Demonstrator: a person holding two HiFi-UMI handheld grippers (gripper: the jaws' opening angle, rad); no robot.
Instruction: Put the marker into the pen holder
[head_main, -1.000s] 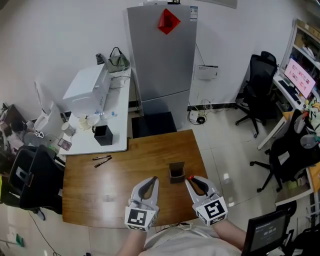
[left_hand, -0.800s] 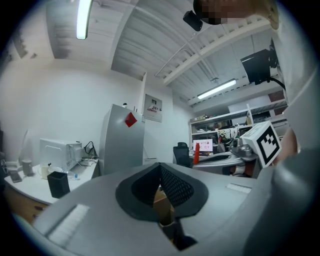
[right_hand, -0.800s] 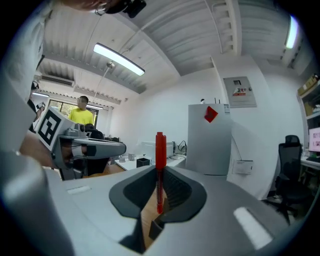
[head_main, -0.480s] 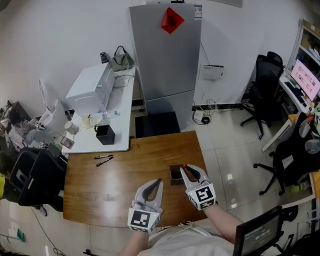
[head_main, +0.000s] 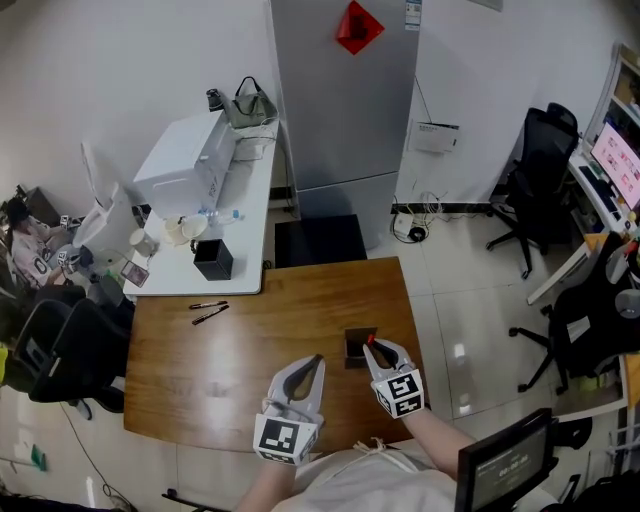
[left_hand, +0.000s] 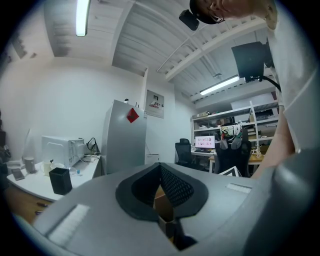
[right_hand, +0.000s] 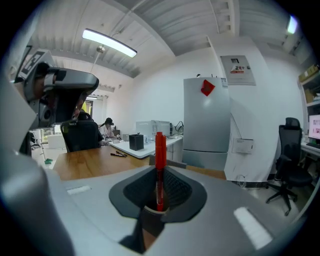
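Wooden table (head_main: 240, 350) — one pen holder (head_main: 357, 346), two pens (head_main: 209, 306); right gripper (head_main: 372, 347) clamps one marker (right_hand: 160, 145), left gripper (head_main: 315, 359) closed.

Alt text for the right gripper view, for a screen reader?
The right gripper holds a red marker between its jaws, over a wooden table. Behind stand a grey fridge, a white side table and a black office chair.

Seeing a fridge (head_main: 345, 100) standing against the far wall, with a red tag (head_main: 358, 27) sticking to its door. Seeing a white bench (head_main: 240, 275) sitting left of it, carrying a white machine (head_main: 185, 165), a bag (head_main: 250, 105) and a black box (head_main: 213, 260). Spotting two pens (head_main: 208, 305) lying on the wooden bench (head_main: 200, 380) near its far left edge. Noting a black chair (head_main: 535, 165) standing at right, with a monitor (head_main: 615, 160) glowing beyond it.
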